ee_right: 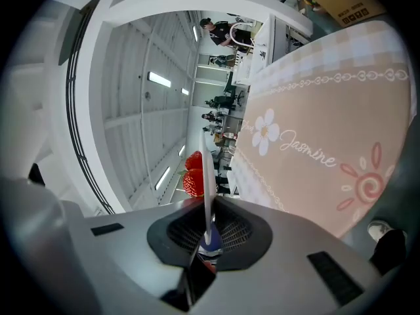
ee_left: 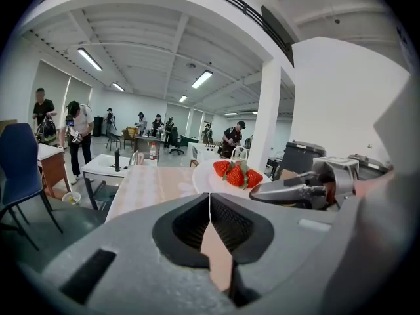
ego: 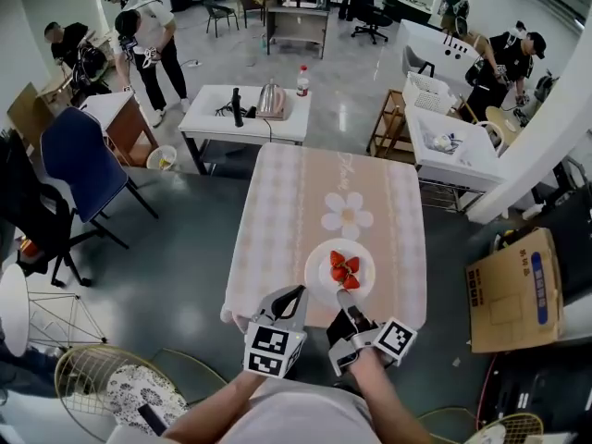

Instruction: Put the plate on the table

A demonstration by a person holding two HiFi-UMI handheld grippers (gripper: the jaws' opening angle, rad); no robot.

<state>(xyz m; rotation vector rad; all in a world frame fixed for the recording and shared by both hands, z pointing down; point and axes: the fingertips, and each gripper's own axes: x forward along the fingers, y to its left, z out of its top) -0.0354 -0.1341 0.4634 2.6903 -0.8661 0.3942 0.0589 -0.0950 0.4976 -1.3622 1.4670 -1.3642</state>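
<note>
1. The plate (ego: 319, 283) is showing plain white.
2. The strawberries (ego: 344, 268) are showing red with green leaf caps.
3. The tablecloth (ego: 287, 220) is showing a pale pink-and-cream check, with a white flower (ego: 347, 215) and white script.
4. The left gripper (ego: 296, 292) and right gripper (ego: 344, 297) are showing grey bodies, black pads and black-and-white square markers.
5. The cardboard box (ego: 513, 289) is showing brown.
</note>
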